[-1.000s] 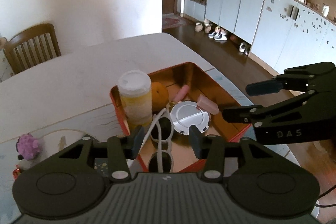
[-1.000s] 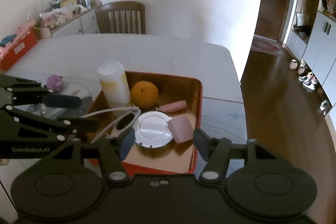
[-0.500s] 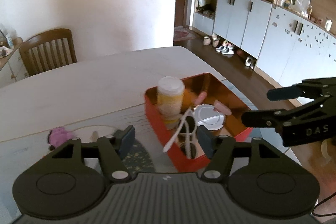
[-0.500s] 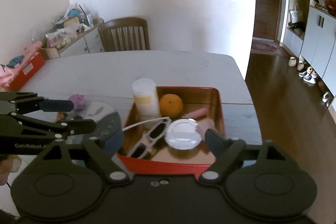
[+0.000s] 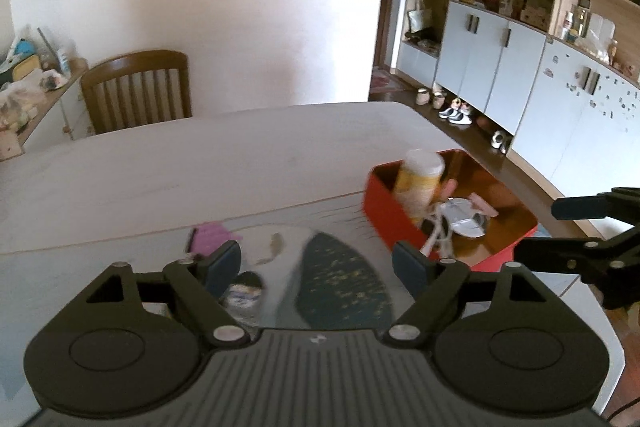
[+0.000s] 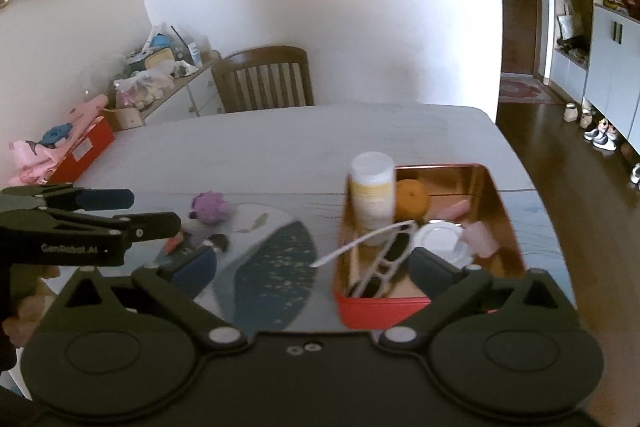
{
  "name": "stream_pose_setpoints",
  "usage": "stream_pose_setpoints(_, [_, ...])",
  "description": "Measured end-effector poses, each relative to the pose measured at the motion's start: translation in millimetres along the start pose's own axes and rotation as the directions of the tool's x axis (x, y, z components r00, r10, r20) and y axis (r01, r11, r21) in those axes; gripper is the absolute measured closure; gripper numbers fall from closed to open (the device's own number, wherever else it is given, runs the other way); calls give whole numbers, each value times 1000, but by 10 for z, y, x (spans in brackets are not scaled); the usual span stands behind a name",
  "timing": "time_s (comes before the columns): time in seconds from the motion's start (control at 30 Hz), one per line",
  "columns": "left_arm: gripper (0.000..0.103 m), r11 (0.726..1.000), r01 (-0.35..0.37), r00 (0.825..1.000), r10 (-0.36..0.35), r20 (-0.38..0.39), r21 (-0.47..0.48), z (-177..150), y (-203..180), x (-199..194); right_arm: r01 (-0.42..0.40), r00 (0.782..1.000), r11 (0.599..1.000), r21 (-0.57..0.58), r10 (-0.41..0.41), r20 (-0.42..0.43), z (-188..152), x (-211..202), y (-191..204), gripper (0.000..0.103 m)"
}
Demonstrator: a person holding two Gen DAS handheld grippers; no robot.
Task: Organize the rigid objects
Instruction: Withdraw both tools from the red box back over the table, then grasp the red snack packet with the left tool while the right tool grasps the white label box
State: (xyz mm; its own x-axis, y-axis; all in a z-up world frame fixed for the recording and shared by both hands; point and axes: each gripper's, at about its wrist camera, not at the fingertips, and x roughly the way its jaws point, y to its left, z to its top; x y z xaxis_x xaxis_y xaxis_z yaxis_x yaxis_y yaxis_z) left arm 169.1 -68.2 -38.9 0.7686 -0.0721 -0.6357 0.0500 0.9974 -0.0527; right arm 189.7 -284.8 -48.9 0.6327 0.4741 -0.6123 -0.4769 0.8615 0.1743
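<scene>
Right wrist view: a red tin (image 6: 420, 301) with a coppery inside stands on the pale table (image 6: 280, 143), near its right edge, packed with small rigid goods. A white-capped bottle with a yellow label (image 6: 371, 189) stands upright in the far left corner, an orange (image 6: 412, 199) just beside it. White-framed sunglasses (image 6: 386, 261) lie along the tin's left side, one temple arm poking out over the wall. A round white compact (image 6: 442, 243) sits mid-tin, a pink block (image 6: 482, 237) to its right and a pink tube (image 6: 454, 207) behind. Left of the tin, on a glossy blue-and-white mat (image 6: 276, 267), rests a purple plush toy (image 6: 210, 207).

The right gripper (image 6: 316, 269) hangs over the table's near edge, jaws opening and nothing between them; the tin lies just ahead, toward its right finger. The left gripper (image 6: 148, 211), seen from the side, reaches in from the left, well apart from the tin and near the toy.

Left wrist view, blurred: the left gripper (image 5: 316, 263) is likewise opening and empty above the mat (image 5: 340, 283), the tin (image 5: 384, 219) ahead to the right, the toy (image 5: 210, 237) just beyond its left finger. The right gripper (image 5: 560, 227) juts in beside the tin's right corner.
</scene>
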Motion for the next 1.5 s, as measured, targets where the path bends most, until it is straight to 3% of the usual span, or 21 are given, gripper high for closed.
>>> stream_pose_setpoints(0.27, [18,997,-55,999,55,-2,-51,-129,566,-61,-14,1000,1000,-13,14,-19,-45,179,470,0])
stream_pose_setpoints(0.43, [17,987,-84,996,81,-24,-139,-175,1013,11,-12,999,999,-29,11,-38,-61,329,725,0])
stream_pose_setpoints(0.73, [17,972,-141,990,135,-49,-187,-303,1436,269,15,997,997,-79,-21,-79,-23,728,998,0])
stream_pose_setpoints(0.87, [17,965,-151,987,138,-77,-214,-363,1543,455,47,993,993,-112,-58,-99,8,967,1066,2])
stream_pose_setpoints(1.1, [18,973,-149,984,129,-120,-174,-449,1491,787,64,983,982,-180,-92,-157,41,1414,1164,13])
stream_pose_setpoints(1.5, [19,971,-136,981,104,-164,-198,-545,1558,1140,12,970,974,-224,-66,-236,46,1934,1274,26])
